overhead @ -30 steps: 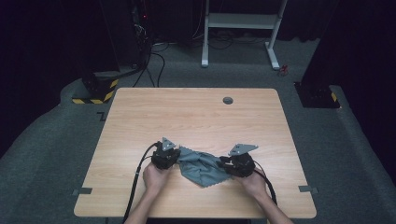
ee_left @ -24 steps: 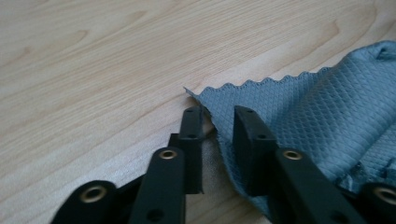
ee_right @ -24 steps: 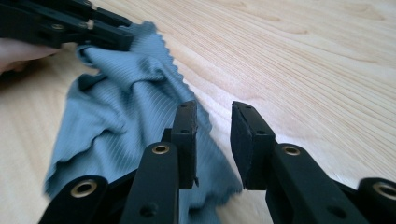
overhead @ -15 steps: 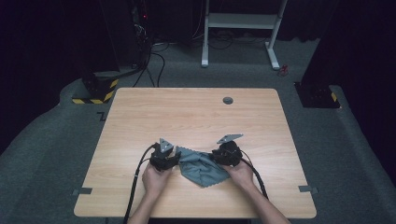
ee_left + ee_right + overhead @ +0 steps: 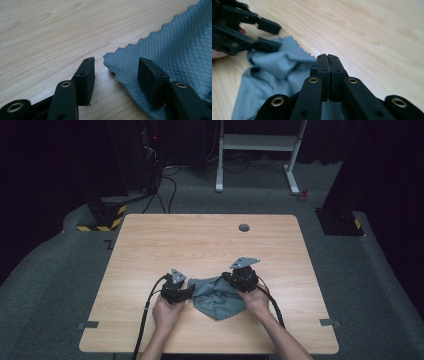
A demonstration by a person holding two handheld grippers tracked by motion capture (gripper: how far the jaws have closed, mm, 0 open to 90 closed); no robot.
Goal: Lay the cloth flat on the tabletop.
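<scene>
1. Your left gripper (image 5: 116, 75) sits low and nearly flat, its jaws standing apart after just opening.
2. Your right gripper (image 5: 328, 75) has jaws pressed together, just closing.
3. Both forearms come in from the bottom edge.

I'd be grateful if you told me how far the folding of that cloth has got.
Barely started: the cloth lies bunched on the table, no neat fold yet. In hand: the right tongs are shut at one edge, though whether fabric is pinched is hidden; the left tongs have just been opening and straddle a corner without pressing it. Left, probably: carrying that edge across and flattening.
</scene>
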